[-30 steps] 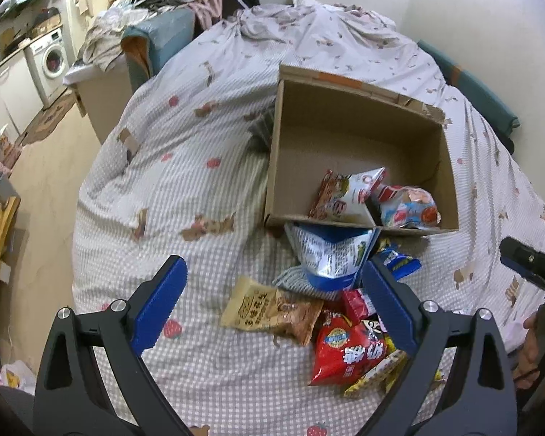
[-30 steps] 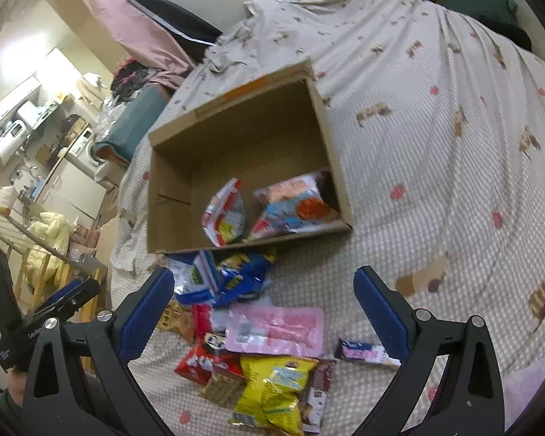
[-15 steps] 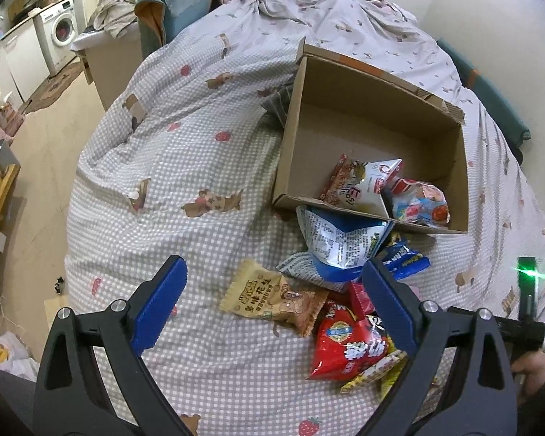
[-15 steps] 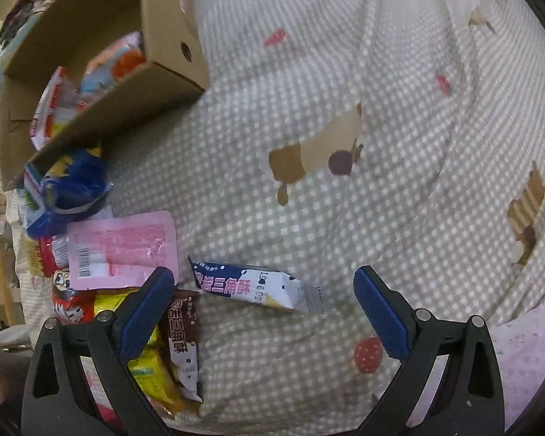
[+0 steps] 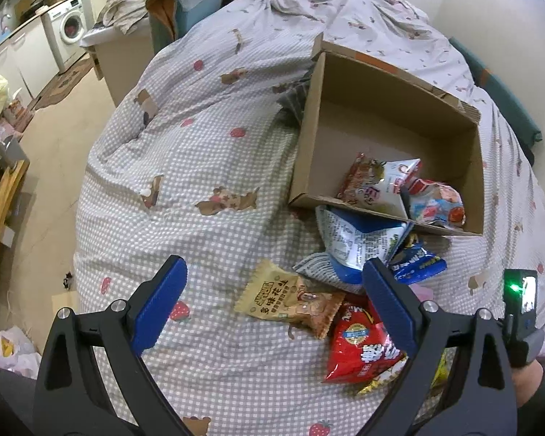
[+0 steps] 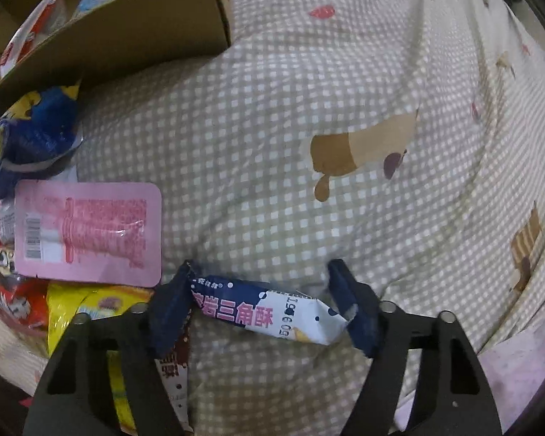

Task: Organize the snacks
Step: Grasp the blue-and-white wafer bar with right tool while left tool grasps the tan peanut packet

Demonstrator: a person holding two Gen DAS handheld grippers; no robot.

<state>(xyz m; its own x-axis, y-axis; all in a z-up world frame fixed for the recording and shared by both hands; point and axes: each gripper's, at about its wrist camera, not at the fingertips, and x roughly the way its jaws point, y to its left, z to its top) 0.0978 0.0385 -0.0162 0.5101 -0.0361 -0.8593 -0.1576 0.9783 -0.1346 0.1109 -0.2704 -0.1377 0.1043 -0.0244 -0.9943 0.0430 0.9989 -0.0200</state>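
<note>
right gripper [image 6: 263,305]: pointing down at the bed, jaws just been closing, fingers at both ends of the navy-and-white snack bar [image 6: 269,312]; firm grip unclear
left gripper [image 5: 272,290]: fingers wide apart, empty, above the snack pile
cardboard box [image 5: 309,145]: on the checked quilt [image 5: 200,167], two packets inside

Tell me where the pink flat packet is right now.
In the right wrist view the pink flat packet lies on the checked bedspread at the left, below the blue bag and just up-left of the right tongs.
</note>
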